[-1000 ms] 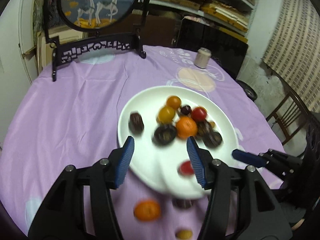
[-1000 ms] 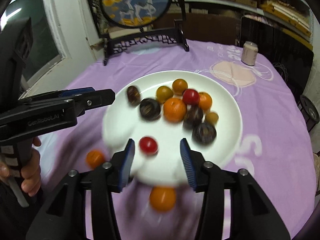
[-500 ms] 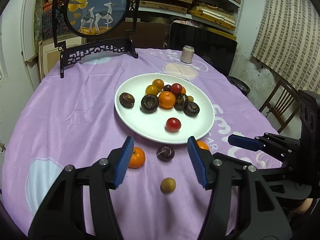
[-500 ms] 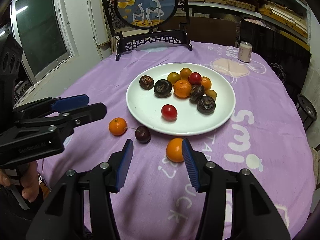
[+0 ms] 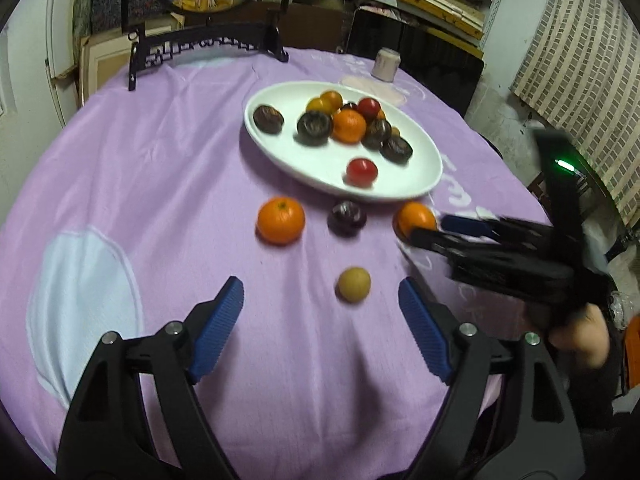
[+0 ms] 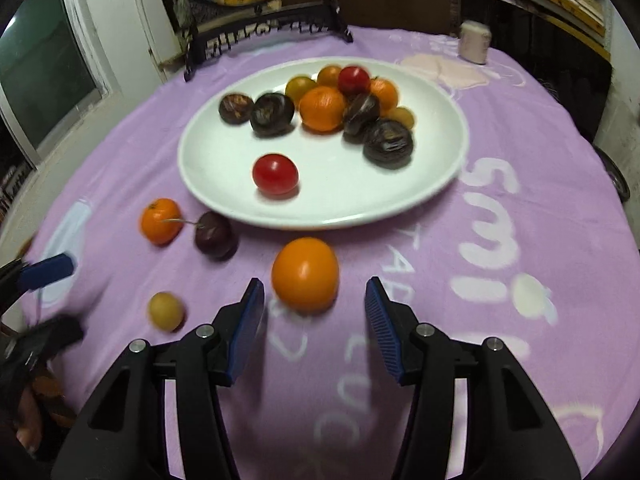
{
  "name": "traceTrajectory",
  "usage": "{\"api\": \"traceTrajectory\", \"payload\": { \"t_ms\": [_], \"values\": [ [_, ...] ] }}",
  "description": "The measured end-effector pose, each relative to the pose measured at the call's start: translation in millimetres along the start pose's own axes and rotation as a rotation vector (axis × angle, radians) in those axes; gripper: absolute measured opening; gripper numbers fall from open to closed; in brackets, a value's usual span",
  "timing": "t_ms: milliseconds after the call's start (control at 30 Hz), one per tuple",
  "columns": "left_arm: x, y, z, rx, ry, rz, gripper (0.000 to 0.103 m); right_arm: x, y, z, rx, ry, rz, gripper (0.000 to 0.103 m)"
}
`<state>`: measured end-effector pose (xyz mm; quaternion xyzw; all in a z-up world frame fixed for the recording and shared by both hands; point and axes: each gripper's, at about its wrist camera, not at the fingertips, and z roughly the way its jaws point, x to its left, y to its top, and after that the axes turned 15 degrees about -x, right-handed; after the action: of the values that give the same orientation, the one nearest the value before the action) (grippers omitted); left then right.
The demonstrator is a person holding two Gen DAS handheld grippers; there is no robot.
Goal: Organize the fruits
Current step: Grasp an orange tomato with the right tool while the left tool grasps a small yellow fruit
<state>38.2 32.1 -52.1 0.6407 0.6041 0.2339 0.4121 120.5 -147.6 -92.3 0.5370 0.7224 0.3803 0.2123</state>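
Observation:
A white plate (image 5: 416, 184) (image 6: 432, 184) holds several fruits, with a red tomato (image 5: 361, 171) (image 6: 275, 173) apart at its near side. On the purple cloth in front of it lie a small mandarin (image 5: 280, 220) (image 6: 160, 221), a dark plum (image 5: 346, 217) (image 6: 213, 235), a larger orange (image 5: 414, 217) (image 6: 305, 273) and a small yellow fruit (image 5: 353, 284) (image 6: 165, 310). My left gripper (image 5: 320, 312) is open and empty, just short of the yellow fruit. My right gripper (image 6: 314, 304) is open and empty, its jaws either side of the larger orange's near edge.
A dark carved stand with a round painted screen (image 5: 208, 40) (image 6: 256, 28) stands at the table's far edge. A small pale jar (image 5: 385, 65) (image 6: 474, 41) stands behind the plate. The right gripper's body (image 5: 520, 256) reaches in from the right in the left wrist view.
Both grippers have pulled back from the plate and dropped toward the loose fruits. The right gripper now faces the larger orange, the left gripper the small yellow fruit.

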Motion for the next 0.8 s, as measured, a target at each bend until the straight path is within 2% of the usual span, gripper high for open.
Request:
{"api": "traceTrajectory", "payload": {
  "t_ms": [33,67,167,367,600,700,767,800],
  "values": [
    [-1.4,-2.1,0.2,0.004,-0.002,0.005,0.082,3.3,-1.0,7.0,-0.004,-0.017,-0.031,0.045],
    [-2.7,-3.7,0.7,0.008,-0.003,0.008,0.082,7.4,-0.3,7.1,-0.017,-0.026,-0.061,0.036],
    [-7.5,-6.6,3.9,0.020,-0.010,0.016,0.082,7.2,-0.1,-4.1,-0.028,-0.003,-0.044,0.036],
    [-19.3,-10.3,22.4,0.064,-0.029,0.038,0.082,-10.1,-9.2,-44.1,-0.071,-0.020,0.004,0.036],
    [-28.0,-13.0,47.6,0.098,-0.012,0.073,0.080,-25.2,-27.4,-58.8,-0.058,-0.019,0.060,0.036],
    [-31.2,-13.6,54.5,0.107,-0.011,0.087,0.065,-27.7,-33.0,-62.4,-0.055,-0.015,0.070,0.036],
    [-34.4,-13.9,57.6,0.108,-0.016,0.101,0.044,-29.7,-34.2,-64.8,-0.057,-0.013,0.076,0.036],
    [-36.3,-14.3,59.2,0.109,-0.023,0.111,0.037,-29.6,-34.2,-65.9,-0.059,-0.013,0.077,0.036]
  ]
}}
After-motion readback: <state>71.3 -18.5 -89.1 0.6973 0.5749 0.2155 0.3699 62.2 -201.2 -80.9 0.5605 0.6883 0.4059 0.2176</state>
